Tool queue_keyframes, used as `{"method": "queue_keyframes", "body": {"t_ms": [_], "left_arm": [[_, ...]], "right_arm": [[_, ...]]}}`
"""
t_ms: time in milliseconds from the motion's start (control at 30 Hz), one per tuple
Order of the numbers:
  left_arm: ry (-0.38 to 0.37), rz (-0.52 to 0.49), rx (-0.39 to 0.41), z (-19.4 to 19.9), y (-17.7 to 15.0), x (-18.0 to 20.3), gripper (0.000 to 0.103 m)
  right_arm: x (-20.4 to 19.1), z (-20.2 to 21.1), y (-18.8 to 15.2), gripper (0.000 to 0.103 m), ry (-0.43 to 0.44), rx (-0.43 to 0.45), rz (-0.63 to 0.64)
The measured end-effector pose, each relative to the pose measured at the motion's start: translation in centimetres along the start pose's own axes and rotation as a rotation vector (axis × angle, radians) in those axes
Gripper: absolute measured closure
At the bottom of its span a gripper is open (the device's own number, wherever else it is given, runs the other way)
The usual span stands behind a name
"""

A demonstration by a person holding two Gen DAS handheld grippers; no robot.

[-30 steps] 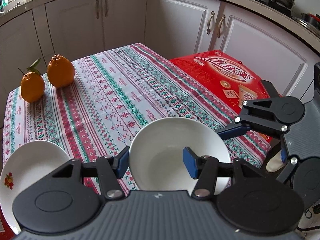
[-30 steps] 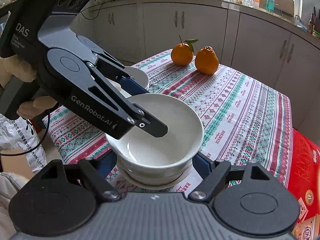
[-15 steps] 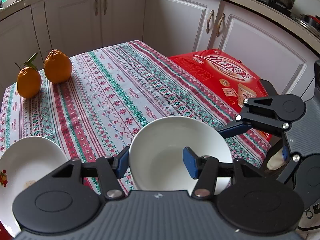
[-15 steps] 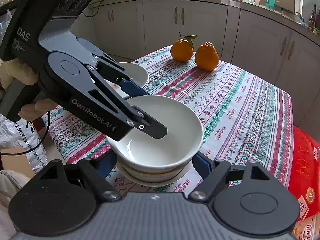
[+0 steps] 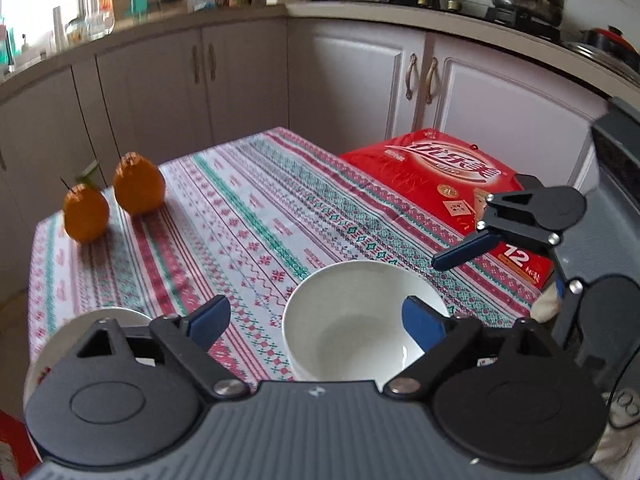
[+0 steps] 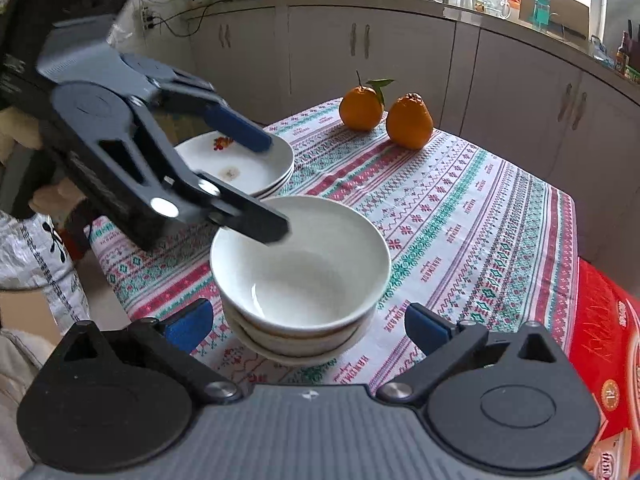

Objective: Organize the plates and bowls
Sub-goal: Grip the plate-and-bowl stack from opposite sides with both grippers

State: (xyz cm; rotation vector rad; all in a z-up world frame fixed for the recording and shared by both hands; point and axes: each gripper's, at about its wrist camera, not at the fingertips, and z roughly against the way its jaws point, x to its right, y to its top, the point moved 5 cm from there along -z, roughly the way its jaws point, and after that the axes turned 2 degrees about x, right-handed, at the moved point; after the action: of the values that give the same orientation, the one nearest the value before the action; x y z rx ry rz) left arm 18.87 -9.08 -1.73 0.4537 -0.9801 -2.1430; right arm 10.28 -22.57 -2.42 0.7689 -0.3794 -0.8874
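Both hand-held grippers have let go since a second ago: then the left one was pinched on the top bowl's rim and the right one bracketed the stack closely; now their jaws are opening, clear of the ware.

Left to right in the right wrist view: the left hand-held gripper reaches in from the upper left, one blue pad over the plates, the black finger tip over the bowl's near-left rim, nothing gripped. Behind it a stack of shallow white plates, the top one bearing a small red motif, sits at the tabletop's left edge. The white bowl rests nested on top of a stack of bowls, near the front edge of the tabletop, which carries a striped red, green and white cloth. The right hand-held gripper straddles this stack, both blue pads standing off its sides, holding nothing. Two oranges stand side by side at the far end. A red carton lies beyond the right edge, lower than the cloth.

The left wrist view shows the same bowl between spread pads, untouched.
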Motion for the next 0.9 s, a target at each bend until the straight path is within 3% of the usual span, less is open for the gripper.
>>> {"method": "queue_keyframes", "body": {"t_ms": [133,333,533,900], "left_arm": [[0.008,-0.068,0.025,1.8,-0.9,0.9,0.010],[0.009,-0.148,0.000,2.6,-3.4,2.4,0.010],[-0.039,-0.118,-0.036,1.4,-5.6,2.8,0.010],[-0.038,-0.233,-0.081,-1.9,-8.5,3.3,0.010]], "right_arm": [[-0.2,0.2,-0.4,0.000,-0.012,-0.021,0.019],[-0.6,-0.2,-1.2,0.000,-0.035,-0.063,0.056],[-0.8,-1.3,-1.9,0.000,-0.045,-0.099,0.085],[0.0,-3.9,-3.2,0.000,-0.018,-0.168,0.135]]}}
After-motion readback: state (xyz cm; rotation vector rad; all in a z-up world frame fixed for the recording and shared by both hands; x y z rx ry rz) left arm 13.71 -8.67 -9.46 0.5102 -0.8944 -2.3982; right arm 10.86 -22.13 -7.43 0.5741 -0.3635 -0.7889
